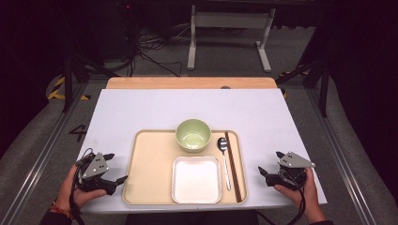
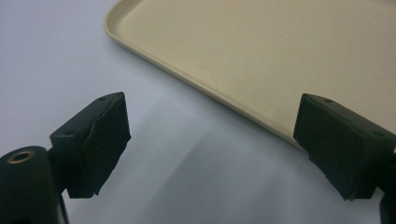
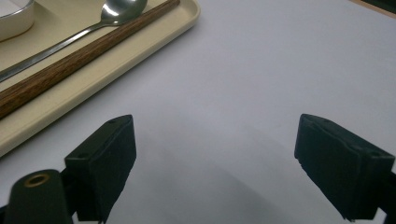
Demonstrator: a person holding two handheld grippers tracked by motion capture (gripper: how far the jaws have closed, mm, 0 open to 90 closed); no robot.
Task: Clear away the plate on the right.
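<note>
Resting on the white table, one on each side of the tray: left gripper and right gripper. Both with jaws wide, holding nothing. On the tray: bowl, dish, spoon, chopsticks.

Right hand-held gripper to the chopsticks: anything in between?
Nothing visible. The right hand-held gripper sits open on bare white table just right of the tray; only the tray's low rim lies before the chopsticks. The spoon is on their far side.
</note>
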